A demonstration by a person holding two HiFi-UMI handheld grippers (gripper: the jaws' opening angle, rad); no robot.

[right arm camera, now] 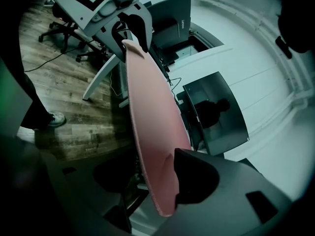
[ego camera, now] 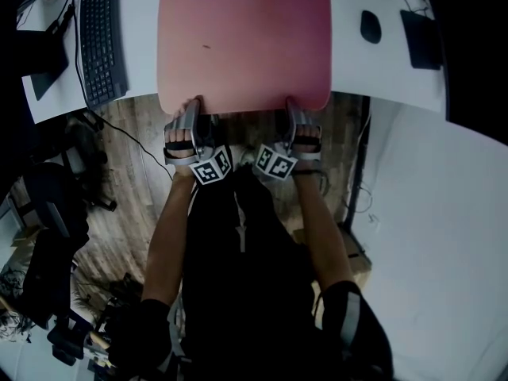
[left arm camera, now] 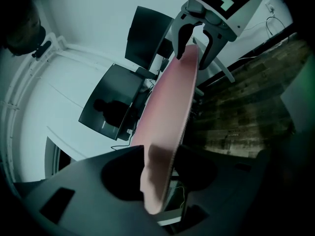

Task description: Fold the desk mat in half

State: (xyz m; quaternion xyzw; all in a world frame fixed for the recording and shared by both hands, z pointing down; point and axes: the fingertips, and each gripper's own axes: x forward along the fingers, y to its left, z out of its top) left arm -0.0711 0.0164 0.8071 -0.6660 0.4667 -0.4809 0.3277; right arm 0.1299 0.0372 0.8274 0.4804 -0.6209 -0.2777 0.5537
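Mat: pink rectangular desk mat (ego camera: 244, 42) lying on white table (ego camera: 143, 22).
Left claw (ego camera: 196, 104): wide, straddling mat's near-left corner.
Right claw (ego camera: 290, 102): wide, straddling near-right corner.

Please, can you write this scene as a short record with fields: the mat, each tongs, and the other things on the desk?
mat: pink desk mat, flat and unfolded on the white desk
left tongs: at the mat's near left corner, edge between them, not clamped
right tongs: at the near right corner, edge between them, open
other items: keyboard left of the mat, mouse to its right
fold: not yet begun
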